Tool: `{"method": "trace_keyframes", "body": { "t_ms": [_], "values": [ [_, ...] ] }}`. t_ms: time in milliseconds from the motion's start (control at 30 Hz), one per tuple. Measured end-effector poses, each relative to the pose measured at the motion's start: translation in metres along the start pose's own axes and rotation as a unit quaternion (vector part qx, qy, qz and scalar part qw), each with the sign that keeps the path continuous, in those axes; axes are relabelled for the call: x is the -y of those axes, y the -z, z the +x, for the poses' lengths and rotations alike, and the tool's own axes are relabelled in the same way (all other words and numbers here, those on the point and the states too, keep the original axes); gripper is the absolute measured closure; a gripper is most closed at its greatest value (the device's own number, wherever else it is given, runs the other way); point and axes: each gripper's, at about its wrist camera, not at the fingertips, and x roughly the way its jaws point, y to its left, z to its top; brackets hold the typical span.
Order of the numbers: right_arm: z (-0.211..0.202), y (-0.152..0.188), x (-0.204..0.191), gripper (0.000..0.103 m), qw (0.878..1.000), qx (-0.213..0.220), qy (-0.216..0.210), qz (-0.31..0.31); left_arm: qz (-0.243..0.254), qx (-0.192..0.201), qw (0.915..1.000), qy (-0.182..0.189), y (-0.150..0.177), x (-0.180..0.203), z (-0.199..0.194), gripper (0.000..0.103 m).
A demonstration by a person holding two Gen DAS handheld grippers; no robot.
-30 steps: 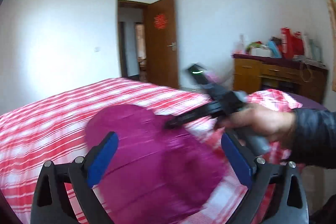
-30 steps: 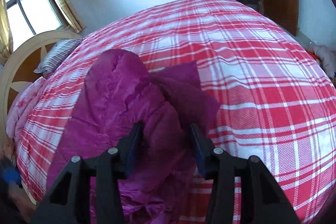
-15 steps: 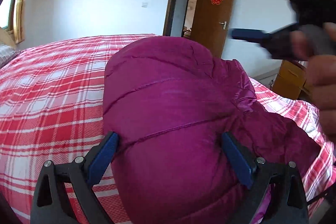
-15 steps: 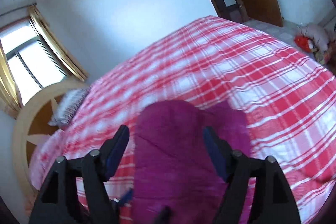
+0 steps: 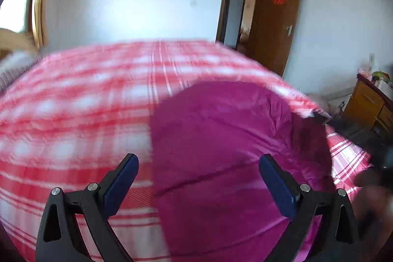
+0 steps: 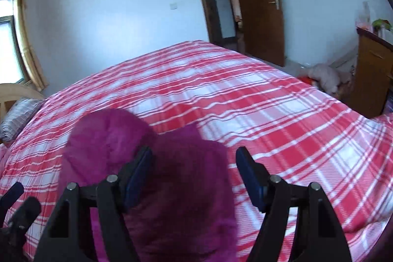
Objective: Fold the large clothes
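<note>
One jacket (image 5: pixel 235 154), magenta and quilted, lies bunched on one bed (image 5: pixel 98 114) covered in red and white plaid. In the left wrist view it fills the lower middle and right, from about 1 o'clock down to 6 o'clock, with plaid showing to its left and at its right edge. The left gripper (image 5: pixel 199 184) has its two blue-padded fingers spread wide above the jacket; its left pad (image 5: pixel 120 182) sits over plaid at 7 o'clock, its right pad (image 5: pixel 277 188) over the magenta fabric at 5 o'clock, and neither visibly presses the cloth. A blurred hand (image 5: pixel 371 190) shows at the 4 o'clock edge.

In the right wrist view the jacket (image 6: pixel 118 139) lies at 6 to 8 o'clock. The right gripper (image 6: pixel 194 173) has just been opening and stands spread, with fabric below and between the fingers but not pinched. Part of the other gripper's dark frame shows at the 8 o'clock edge.

One open brown door (image 6: pixel 258 4) stands at 1 o'clock, one wooden dresser (image 6: pixel 373 70) at 3 o'clock, one striped pillow (image 6: pixel 17 117) at 9 o'clock and one curtained window (image 6: pixel 9 41) at 10 o'clock.
</note>
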Motion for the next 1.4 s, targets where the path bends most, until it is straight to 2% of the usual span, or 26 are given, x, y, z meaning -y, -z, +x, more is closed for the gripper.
{"method": "trace_keyframes", "body": {
  "t_ms": [67,200,267,300,400,467,567,633,667,733,800,900,1033,1200,1400],
  "values": [
    [-0.015,-0.011,0.006,0.029,0.999,0.008,-0.023,0.035,-0.029,-0.03,0.999,0.018,0.012,0.003,0.021,0.004],
    [-0.028,-0.023,-0.002,0.019,0.992,0.016,-0.084,0.091,-0.05,-0.025,0.9982,0.021,0.016,0.002,0.019,0.004],
    [-0.019,-0.019,-0.011,0.019,0.992,0.023,-0.09,0.088,-0.079,-0.012,0.9968,0.005,0.01,-0.013,0.01,0.004],
    [-0.012,-0.015,-0.011,0.02,0.992,0.034,-0.089,0.087,-0.094,-0.002,0.9956,-0.003,0.006,-0.02,0.004,0.004],
    [0.01,0.0,-0.002,0.037,0.992,0.022,-0.075,0.096,-0.119,0.03,0.992,-0.031,-0.01,-0.037,-0.004,0.004],
    [0.023,0.009,-0.002,0.045,0.995,0.007,-0.062,0.079,-0.099,0.021,0.9942,-0.036,-0.026,-0.031,0.005,0.004],
    [0.029,0.016,-0.004,0.046,0.999,0.009,-0.033,0.032,-0.033,0.004,0.9984,-0.047,-0.039,-0.003,0.025,0.004],
    [0.036,0.018,-0.004,0.046,1.0,0.01,-0.017,-0.001,0.046,-0.019,0.9936,-0.102,-0.035,0.02,0.049,0.004],
    [0.04,0.02,-0.002,0.046,1.0,0.005,-0.014,-0.009,0.067,-0.023,0.99,-0.122,-0.03,0.026,0.056,0.004],
    [0.048,0.022,0.006,0.046,1.0,-0.009,-0.019,-0.004,0.083,-0.024,0.9864,-0.14,-0.019,0.031,0.068,0.004],
    [0.055,0.024,0.011,0.046,0.999,-0.024,-0.023,0.002,0.076,-0.027,0.9857,-0.148,-0.016,0.029,0.072,0.001],
    [0.066,0.027,0.013,0.045,0.999,-0.046,-0.025,0.006,0.063,-0.049,0.9873,-0.137,-0.017,0.02,0.088,0.001],
    [0.078,0.028,0.016,0.045,0.997,-0.07,-0.031,0.016,0.022,-0.075,0.9917,-0.102,-0.015,0.007,0.097,0.001],
    [0.085,0.031,0.019,0.043,0.996,-0.084,-0.027,0.027,0.027,-0.079,0.9906,-0.108,-0.011,0.013,0.099,0.001],
    [0.093,0.032,0.02,0.041,0.994,-0.106,-0.025,0.031,0.015,-0.096,0.9906,-0.097,-0.01,0.008,0.105,0.001]
  ]
}}
